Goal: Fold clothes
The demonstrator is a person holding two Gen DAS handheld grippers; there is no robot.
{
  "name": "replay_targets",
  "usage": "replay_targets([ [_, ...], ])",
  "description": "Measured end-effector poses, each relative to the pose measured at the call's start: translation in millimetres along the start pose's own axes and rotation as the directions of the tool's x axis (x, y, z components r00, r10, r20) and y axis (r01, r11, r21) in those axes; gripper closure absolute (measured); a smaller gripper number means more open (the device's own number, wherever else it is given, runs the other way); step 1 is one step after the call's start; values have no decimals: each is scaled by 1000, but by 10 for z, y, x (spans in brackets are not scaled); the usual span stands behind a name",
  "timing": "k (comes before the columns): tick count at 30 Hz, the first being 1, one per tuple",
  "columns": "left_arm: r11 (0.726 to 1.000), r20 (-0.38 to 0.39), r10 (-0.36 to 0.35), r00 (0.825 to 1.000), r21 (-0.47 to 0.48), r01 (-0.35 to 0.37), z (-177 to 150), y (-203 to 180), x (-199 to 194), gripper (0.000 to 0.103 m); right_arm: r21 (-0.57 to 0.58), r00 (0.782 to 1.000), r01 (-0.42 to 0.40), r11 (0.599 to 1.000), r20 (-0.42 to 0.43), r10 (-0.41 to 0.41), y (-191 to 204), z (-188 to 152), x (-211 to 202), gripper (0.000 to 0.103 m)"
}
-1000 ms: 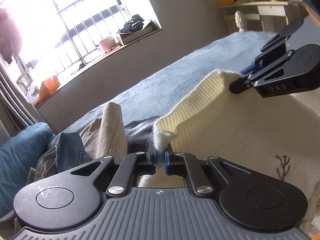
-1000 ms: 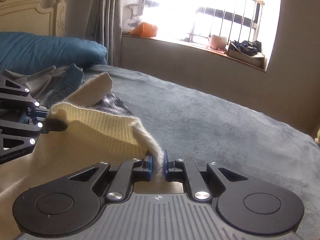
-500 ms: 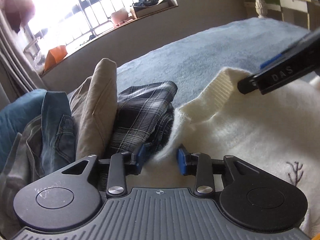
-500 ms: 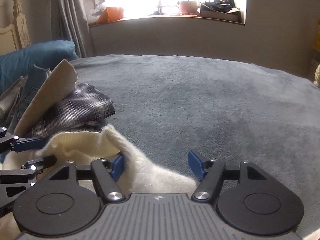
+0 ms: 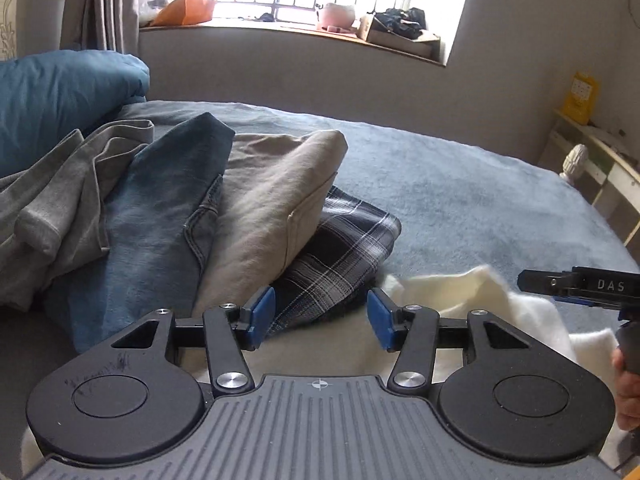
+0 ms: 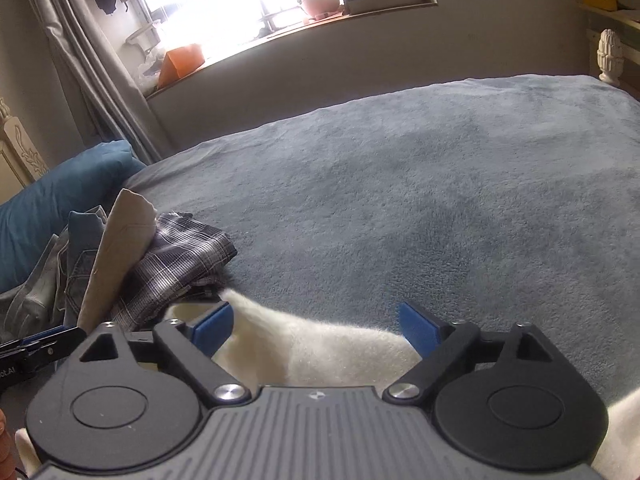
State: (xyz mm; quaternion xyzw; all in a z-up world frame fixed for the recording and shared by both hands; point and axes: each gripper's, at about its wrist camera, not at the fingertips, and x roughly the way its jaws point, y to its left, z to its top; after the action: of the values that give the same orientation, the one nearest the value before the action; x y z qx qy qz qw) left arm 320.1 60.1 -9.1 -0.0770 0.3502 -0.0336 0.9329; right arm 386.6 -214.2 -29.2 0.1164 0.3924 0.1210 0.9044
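1. The left gripper (image 5: 321, 318) has its blue pads spread wide with nothing between them. The right gripper (image 6: 316, 330) is spread wider still and also grips nothing.
2. The cream sweater (image 5: 472, 300) lies flat on the bed under and in front of both grippers. In the left wrist view its edge runs from 12 o'clock of the left gripper out toward 3 o'clock, where the right gripper shows as a dark bar at the frame edge. In the right wrist view the sweater (image 6: 320, 352) sits in the gap between the open pads, with one corner pointing to 11 o'clock.
3. At 10 to 12 o'clock of the left gripper a pile of clothes (image 5: 256, 208) crowds close: a plaid piece touching the sweater's corner, with tan, denim and grey garments over it. From 12 to 3 o'clock of the right gripper the blue-grey bed cover (image 6: 420, 184) stretches open to the wall.
4. The sweater is fuzzy and pale, and its near edge is lightly rumpled.
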Motion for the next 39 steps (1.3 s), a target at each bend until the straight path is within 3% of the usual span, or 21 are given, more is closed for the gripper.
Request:
replay_targets([
  [2, 1000, 17, -2, 1000, 3, 2, 23, 12, -112, 52, -44, 1000, 11, 999, 9, -11, 135, -1, -58, 8],
  [6, 1000, 47, 1, 999, 16, -2, 70, 176, -452, 52, -69, 998, -46, 997, 46, 49, 309, -11, -340, 7],
  [9, 1000, 70, 5, 998, 12, -6, 86, 419, -801, 52, -40, 992, -124, 992, 18, 125, 369, -38, -673, 8],
  [11, 1000, 63, 22, 998, -8, -22, 8, 669, -1058, 52, 87, 971, -235, 968, -29, 238, 309, -277, -801, 8],
  [14, 998, 52, 47, 997, -38, -45, -110, 1044, -1445, 51, 287, 908, -379, 880, -70, 414, 212, -650, -987, 8],
  [18, 994, 37, 81, 996, -77, -78, -267, 1544, -1961, 50, 540, 774, -504, 674, -64, 630, 83, -1148, -1235, 8],
  [20, 991, 29, 97, 995, -96, -94, -345, 1795, -2219, 49, 650, 691, -533, 541, -35, 722, 18, -1397, -1359, 9],
  [21, 990, 16, 95, 995, -109, -93, -447, 1872, -2255, 48, 694, 665, -511, 507, -55, 745, 47, -1601, -1292, 9],
  [22, 988, -5, 86, 996, -126, -86, -600, 1910, -2216, 47, 717, 656, -486, 500, -80, 751, 77, -1773, -1225, 11],
  [23, 987, -25, 76, 997, -143, -78, -754, 1948, -2177, 46, 739, 659, -461, 492, -86, 747, 90, -1979, -1152, 12],
  [26, 979, -85, 43, 995, -194, -59, -1214, 2061, -2059, 46, 783, 695, -374, 498, -119, 709, 108, -2423, -958, 17],
  [29, 972, -134, 19, 991, -229, -49, -1637, 2153, -1946, 46, 751, 722, -321, 577, -201, 663, 156, -2633, -840, 22],
  [31, 977, -136, 41, 990, -200, -68, -1792, 2153, -1891, 46, 723, 730, -338, 602, -203, 653, 182, -2682, -847, 25],
  [36, 989, -110, 66, 992, -127, -80, -2017, 2136, -1790, 37, 725, 734, -342, 597, -191, 652, 194, -2690, -843, 26],
  [39, 995, -80, 90, 993, -33, -93, -2101, 2043, -1769, 36, 718, 737, -342, 606, -195, 647, 184, -2721, -833, 26],
])
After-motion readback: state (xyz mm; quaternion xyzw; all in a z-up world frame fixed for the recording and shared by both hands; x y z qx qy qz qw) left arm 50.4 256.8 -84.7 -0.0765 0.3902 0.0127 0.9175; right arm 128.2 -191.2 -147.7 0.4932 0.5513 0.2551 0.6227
